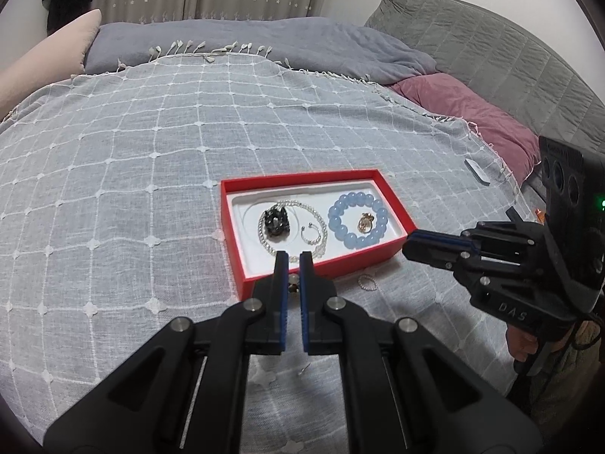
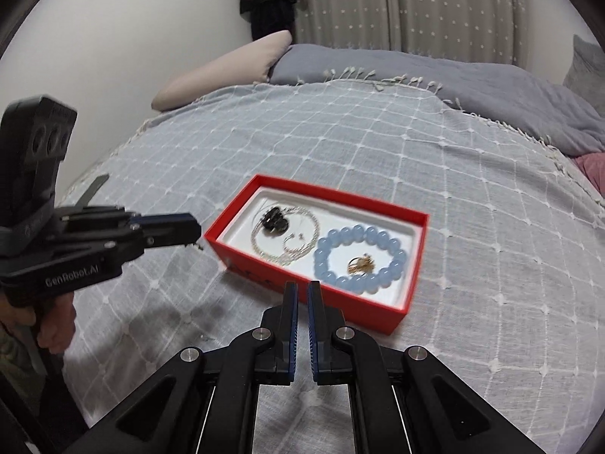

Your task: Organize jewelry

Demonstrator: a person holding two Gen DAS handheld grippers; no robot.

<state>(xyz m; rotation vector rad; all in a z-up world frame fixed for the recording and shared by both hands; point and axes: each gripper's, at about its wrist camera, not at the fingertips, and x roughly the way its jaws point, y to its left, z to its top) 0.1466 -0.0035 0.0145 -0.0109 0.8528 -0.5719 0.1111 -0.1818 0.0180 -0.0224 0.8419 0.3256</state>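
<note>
A red box (image 1: 242,240) (image 2: 372,316) with a white insert lies on the bed. It holds a blue bead bracelet (image 1: 336,223) (image 2: 325,251) around a gold ring (image 1: 366,222) (image 2: 361,264), a silver chain (image 1: 264,240) (image 2: 261,246), a dark ornament (image 1: 276,222) (image 2: 274,221) and a thin hoop (image 1: 311,235) (image 2: 294,244). My left gripper (image 1: 293,257) (image 2: 189,229) is shut on a small beaded piece (image 1: 293,283) just before the box's near wall. My right gripper (image 2: 302,286) (image 1: 412,242) is nearly closed and empty by the box. A small pearl ring (image 1: 367,283) lies on the cloth.
The bed has a grey throw (image 1: 151,151) with white grid lines. A grey duvet (image 1: 302,43), a pink pillow (image 1: 472,113) and a quilted headboard (image 1: 491,49) lie behind. A small white object (image 1: 477,171) lies near the throw's right edge.
</note>
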